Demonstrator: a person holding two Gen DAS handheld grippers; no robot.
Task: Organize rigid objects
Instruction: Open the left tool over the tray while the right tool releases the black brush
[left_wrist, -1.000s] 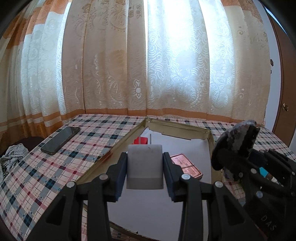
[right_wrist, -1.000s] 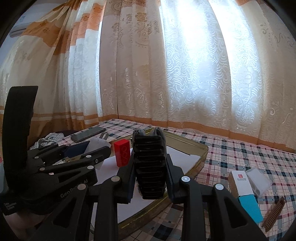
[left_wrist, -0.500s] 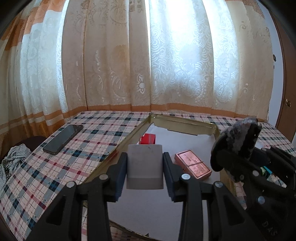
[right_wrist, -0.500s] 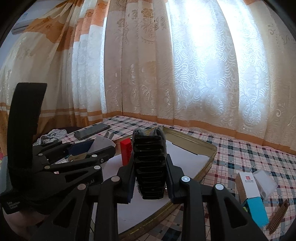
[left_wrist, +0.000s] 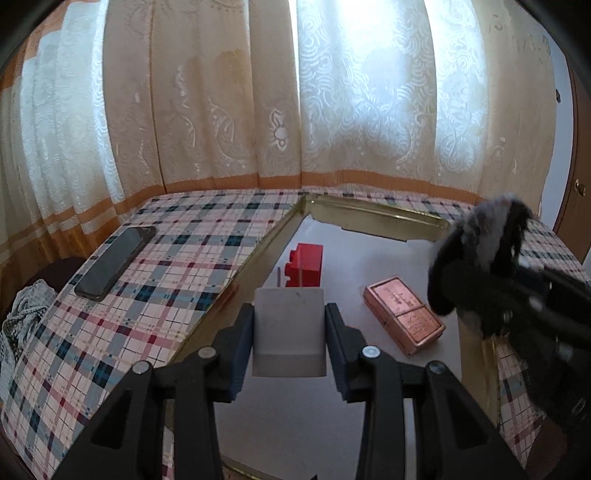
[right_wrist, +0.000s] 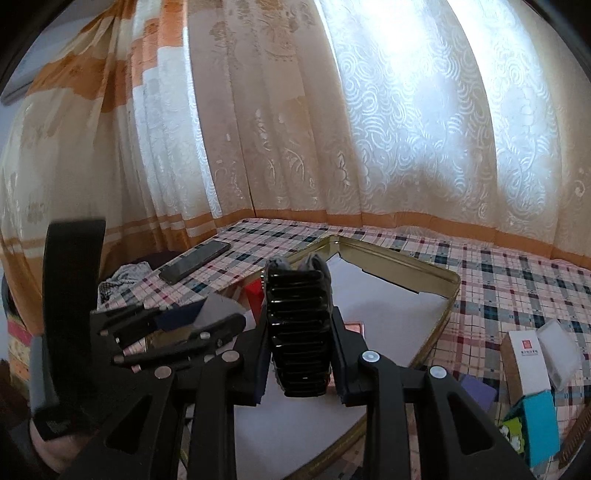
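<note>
My left gripper (left_wrist: 289, 332) is shut on a grey rectangular block (left_wrist: 289, 328), held over the near left part of a gold-rimmed tray (left_wrist: 373, 214) lined with white paper. Inside the tray stand a red toy brick (left_wrist: 306, 266) and a copper-coloured flat box (left_wrist: 404, 319). My right gripper (right_wrist: 299, 339) is shut on a black ribbed object with a grey fuzzy top (right_wrist: 299, 325), above the tray (right_wrist: 448, 306). In the left wrist view that object (left_wrist: 480, 254) and the right gripper hover at the tray's right side.
A dark phone (left_wrist: 116, 260) lies on the plaid tablecloth left of the tray. Right of the tray lie a white and red box (right_wrist: 528, 365), a teal box (right_wrist: 539, 424) and a purple piece (right_wrist: 478, 393). Curtains close off the far side; crumpled cloth (left_wrist: 22, 314) sits beyond the table's left edge.
Both grippers have moved forward over the tray with their loads still held. The red brick and copper box now show more fully past the grey block.
</note>
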